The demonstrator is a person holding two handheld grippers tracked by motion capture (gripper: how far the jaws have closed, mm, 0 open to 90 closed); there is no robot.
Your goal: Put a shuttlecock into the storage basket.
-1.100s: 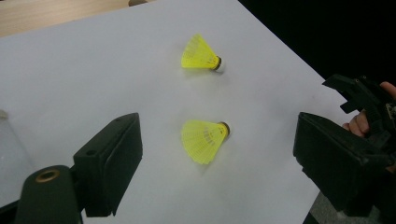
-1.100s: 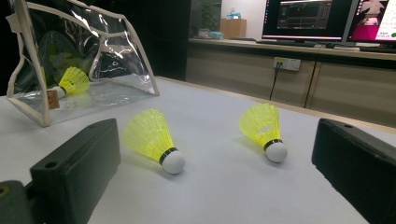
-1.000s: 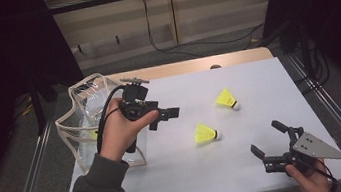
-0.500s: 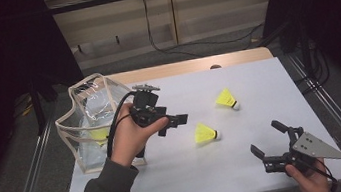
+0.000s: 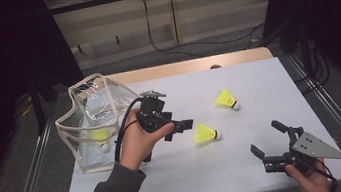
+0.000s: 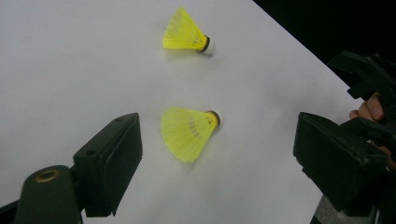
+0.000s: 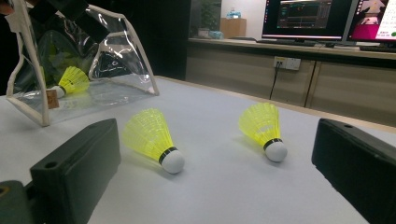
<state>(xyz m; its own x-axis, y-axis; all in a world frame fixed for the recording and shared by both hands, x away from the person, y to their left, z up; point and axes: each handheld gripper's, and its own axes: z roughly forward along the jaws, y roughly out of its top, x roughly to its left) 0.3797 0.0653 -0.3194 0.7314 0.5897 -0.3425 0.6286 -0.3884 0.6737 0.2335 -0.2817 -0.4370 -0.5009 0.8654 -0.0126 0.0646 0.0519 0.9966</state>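
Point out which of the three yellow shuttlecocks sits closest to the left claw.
The yellow feathered shuttlecock lying just ahead of the open left claw, framed between its jaws; another lies farther off, the third inside the clear plastic bag.

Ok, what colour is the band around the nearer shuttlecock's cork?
Black, between the yellow skirt and white cork of the nearer shuttlecock; clearest in the right gripper view.

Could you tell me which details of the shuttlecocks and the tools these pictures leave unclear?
- Shuttlecock in the clear bag: high view, blurred by reflective plastic.
- Left tool: high view, the hand covers its body.
- Right tool: right gripper view, jaws cut by the bottom edge.
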